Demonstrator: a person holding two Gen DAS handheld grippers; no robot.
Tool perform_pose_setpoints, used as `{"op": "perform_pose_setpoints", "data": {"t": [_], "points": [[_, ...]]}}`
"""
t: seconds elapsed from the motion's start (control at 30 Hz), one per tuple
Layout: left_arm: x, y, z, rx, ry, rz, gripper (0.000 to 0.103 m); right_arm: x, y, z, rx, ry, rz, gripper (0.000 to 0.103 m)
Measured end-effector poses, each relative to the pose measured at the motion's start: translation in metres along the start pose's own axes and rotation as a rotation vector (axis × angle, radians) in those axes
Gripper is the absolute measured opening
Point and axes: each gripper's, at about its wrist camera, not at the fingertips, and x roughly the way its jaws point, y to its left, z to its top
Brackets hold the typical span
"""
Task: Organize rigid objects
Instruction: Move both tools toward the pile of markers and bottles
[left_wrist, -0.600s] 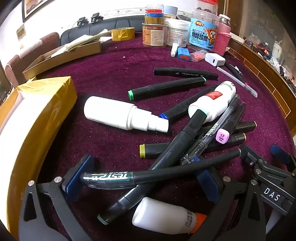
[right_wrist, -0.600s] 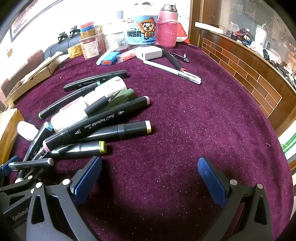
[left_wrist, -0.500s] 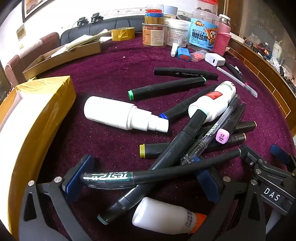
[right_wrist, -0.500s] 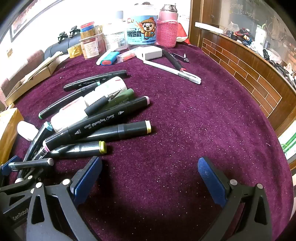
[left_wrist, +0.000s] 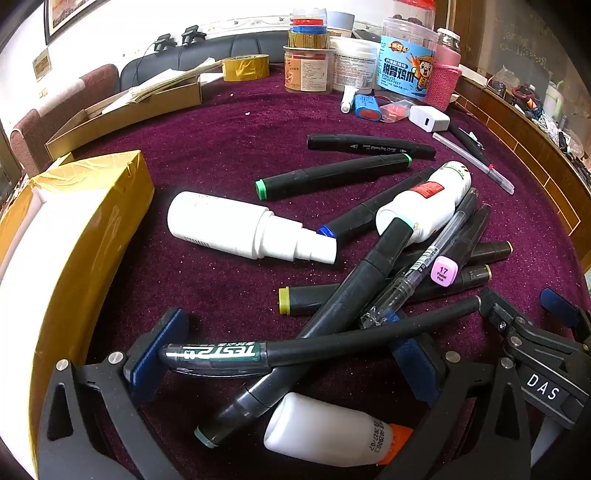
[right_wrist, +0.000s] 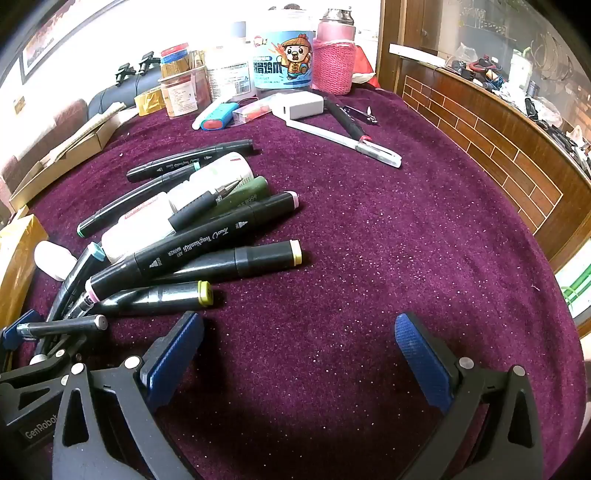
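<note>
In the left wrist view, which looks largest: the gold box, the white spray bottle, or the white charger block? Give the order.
1. Gold-taped box, though nearest the camera.
2. White plastic spray bottle.
3. White charger block, though farthest away.

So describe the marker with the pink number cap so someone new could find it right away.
On the purple tablecloth, look at the heap of black markers beside the white spray bottle. The one you want, the pink-capped marker, alone shows a pale pink end printed 17.
</note>
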Motion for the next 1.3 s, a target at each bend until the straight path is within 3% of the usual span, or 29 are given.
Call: {"op": "perform_pose_setpoints", "data": {"t": [0.53,0.73,1.13,1.2,1.3], "points": [[0.0,0.0,0.0,0.0,0.0,-0.001,0.103,-0.001,0.0,0.0,-0.006,0.001,0.004,0.102],[-0.013,0.002,-0.015,0.103,0.059,-0.072,0.103,0.0,-0.006,0.005,-0.066,0.05,0.078,0.102],[-0.014,0.003,-0.016,0.089,0.055,-0.059,0.103,-0.002,-0.008,0.004,-0.049,0.08,0.031,0.101],[-0.014,0.003,-0.016,0.089,0.055,-0.059,0.103,-0.014,-0.021,0.0,0.011,0.049,0.036,0.101],[-0.013,0.004,-0.016,0.087,0.045,-0.055,0.103,-0.056,-0.044,-0.005,0.107,-0.178,0.021,0.101]]}}
